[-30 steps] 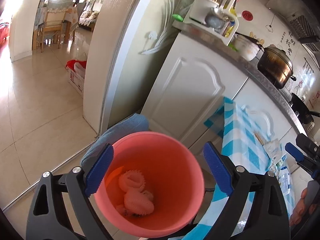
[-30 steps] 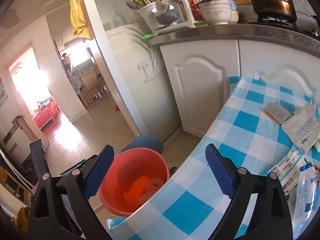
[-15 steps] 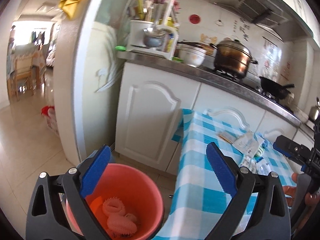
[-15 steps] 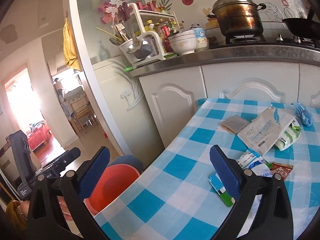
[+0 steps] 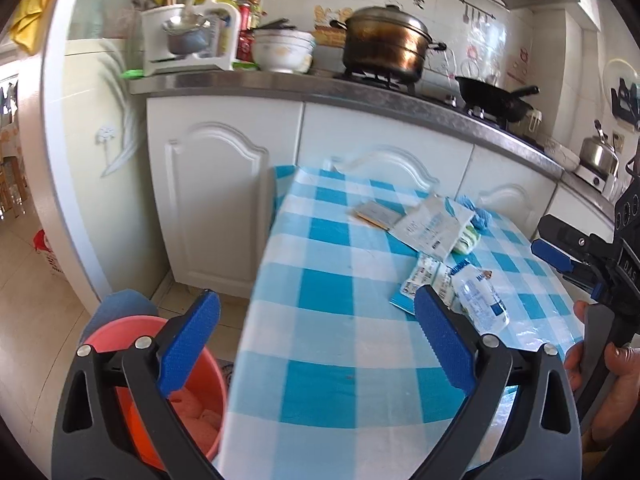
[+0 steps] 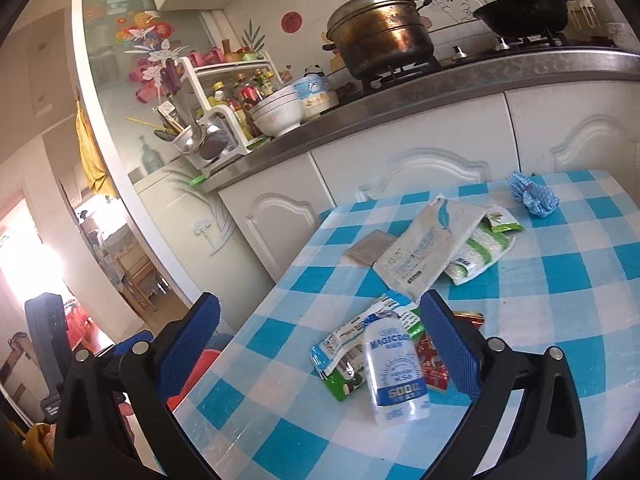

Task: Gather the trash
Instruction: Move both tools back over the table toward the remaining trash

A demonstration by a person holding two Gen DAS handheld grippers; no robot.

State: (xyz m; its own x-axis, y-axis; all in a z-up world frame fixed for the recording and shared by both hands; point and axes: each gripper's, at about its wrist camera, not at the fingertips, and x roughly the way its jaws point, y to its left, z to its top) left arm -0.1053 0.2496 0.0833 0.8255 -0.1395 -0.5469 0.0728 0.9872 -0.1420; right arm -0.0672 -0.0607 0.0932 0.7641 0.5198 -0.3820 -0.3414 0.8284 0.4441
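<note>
moved: both views swing from the bucket and doorway onto the checked table; left gripper (image 5: 316, 336) and right gripper (image 6: 318, 342) now face the trash pile
jaws: both have just been opening and stand wide apart, nothing between the pads, nothing held
left gripper place: over the near left part of the table (image 5: 320, 392), bucket just to its left below the table edge
right gripper place: over the near trash cluster; seen in the left view at the far right edge, with the person's hand (image 5: 600, 364) on its handle
bucket: red bucket (image 5: 120, 332) on the floor at the table's left edge, touching or just beside the cloth, cannot tell which
done: pale pink crumpled pieces (image 5: 196, 412) already lie in the bucket bottom
left, near pile: clear plastic bag with blue print (image 6: 396, 372), green-and-white wrapper (image 6: 340, 354) under it, red wrapper (image 6: 434, 362) just to its right, partly hidden by the right pad
left, far pile: big white pouch (image 6: 430, 246), green-striped packet (image 6: 480, 250) tucked under its right edge, small grey-brown packet (image 6: 370, 250) just to its left
left, far right: blue crumpled net (image 6: 532, 194), apart from the rest
progress: judged early to middle; most trash is uncollected on the table
next step: judged a pick from the near pile, the clear bag sitting closest to the right pads
risk: thin flat wrappers overlap, so one pinch may lift two or slip off
</note>
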